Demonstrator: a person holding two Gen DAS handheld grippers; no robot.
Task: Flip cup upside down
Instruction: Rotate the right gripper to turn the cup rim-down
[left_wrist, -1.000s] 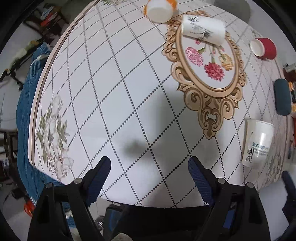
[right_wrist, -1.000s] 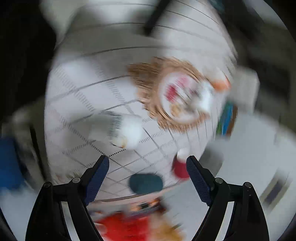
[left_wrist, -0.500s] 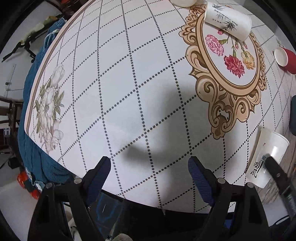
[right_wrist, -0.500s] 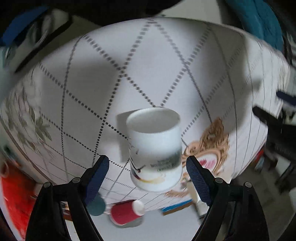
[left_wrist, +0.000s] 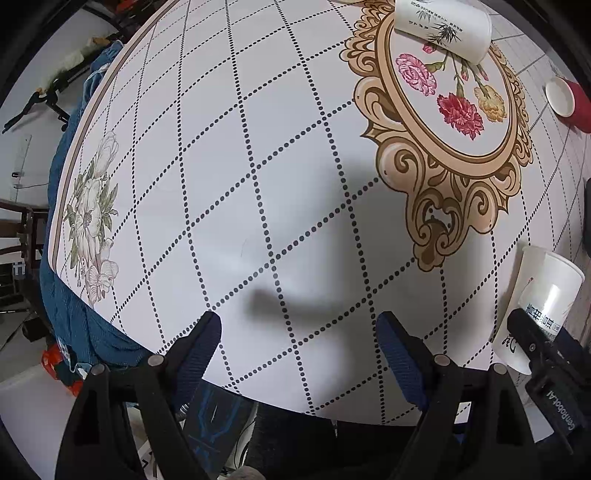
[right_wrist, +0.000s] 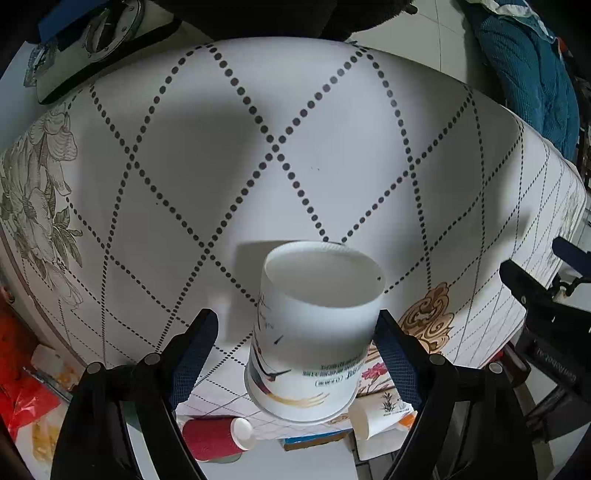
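A white paper cup (right_wrist: 314, 332) with printed text and a bird stands upright on the patterned tablecloth (right_wrist: 295, 147), its open mouth up. My right gripper (right_wrist: 297, 350) is open, with the cup between its fingers; the right finger (right_wrist: 391, 350) is close against the cup's side, the left one stands apart. The same cup (left_wrist: 535, 306) shows at the right edge of the left wrist view, with the right gripper's black finger (left_wrist: 535, 347) in front of it. My left gripper (left_wrist: 299, 354) is open and empty over the table's near edge.
A white cup with bamboo print (left_wrist: 443, 29) lies on its side on the floral medallion. A red cup (left_wrist: 569, 103) lies at the far right; it also shows in the right wrist view (right_wrist: 218, 437). A blue cloth (left_wrist: 74, 314) hangs off the left side.
My right gripper has swung round and closed in on the white cup, which now sits between its fingers. My left gripper has shifted a little nearer the table.
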